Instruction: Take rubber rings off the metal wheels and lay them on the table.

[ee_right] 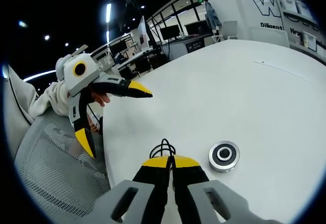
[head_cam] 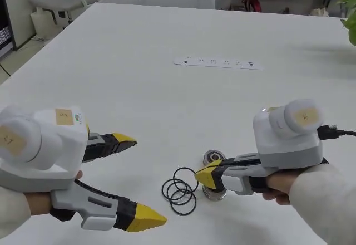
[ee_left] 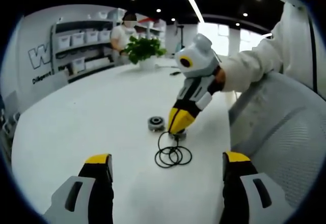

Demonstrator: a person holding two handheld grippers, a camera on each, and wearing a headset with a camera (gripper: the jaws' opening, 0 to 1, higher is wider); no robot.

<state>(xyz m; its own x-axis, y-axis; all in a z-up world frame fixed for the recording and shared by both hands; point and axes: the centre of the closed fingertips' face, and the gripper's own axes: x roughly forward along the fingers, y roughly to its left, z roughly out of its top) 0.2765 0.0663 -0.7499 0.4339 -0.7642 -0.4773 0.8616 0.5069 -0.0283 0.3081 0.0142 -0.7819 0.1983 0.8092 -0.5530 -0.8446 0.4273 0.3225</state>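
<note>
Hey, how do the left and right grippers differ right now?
The left gripper has its fingers spread wide; the right gripper has its fingers shut together. The left gripper is off to the side of the rubber rings, while the right gripper's tips are down at the rings, beside a metal wheel. Both have yellow-tipped black fingers.

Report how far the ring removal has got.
Done: several loose rings lie on the table. In hand: the right tool is shut, seemingly on a ring, at one metal wheel; the left tool is open, holding nothing. Left: that wheel, and perhaps the second wheel, whose ring I cannot make out.
</note>
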